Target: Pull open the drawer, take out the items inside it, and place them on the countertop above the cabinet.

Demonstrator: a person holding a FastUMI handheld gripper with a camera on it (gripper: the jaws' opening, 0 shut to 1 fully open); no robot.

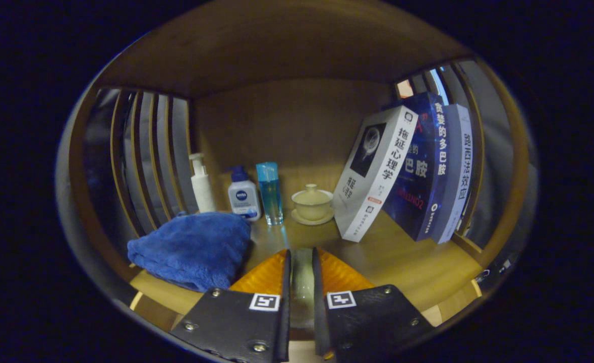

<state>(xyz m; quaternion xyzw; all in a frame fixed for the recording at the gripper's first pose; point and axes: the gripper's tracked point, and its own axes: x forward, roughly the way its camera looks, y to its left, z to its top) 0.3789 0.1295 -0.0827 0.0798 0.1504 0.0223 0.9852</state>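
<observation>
Countertop (408,262) held towel (196,247), bottles, teacup (312,201), books; my gripper (301,272) pinched something pale I couldn't identify. Placing step, I judged; next: set down, release.

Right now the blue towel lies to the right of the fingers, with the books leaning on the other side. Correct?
Not quite. The gripper view shows the towel to the left of the fingers; the books lean on the right. The gripper is nearly closed.
</observation>
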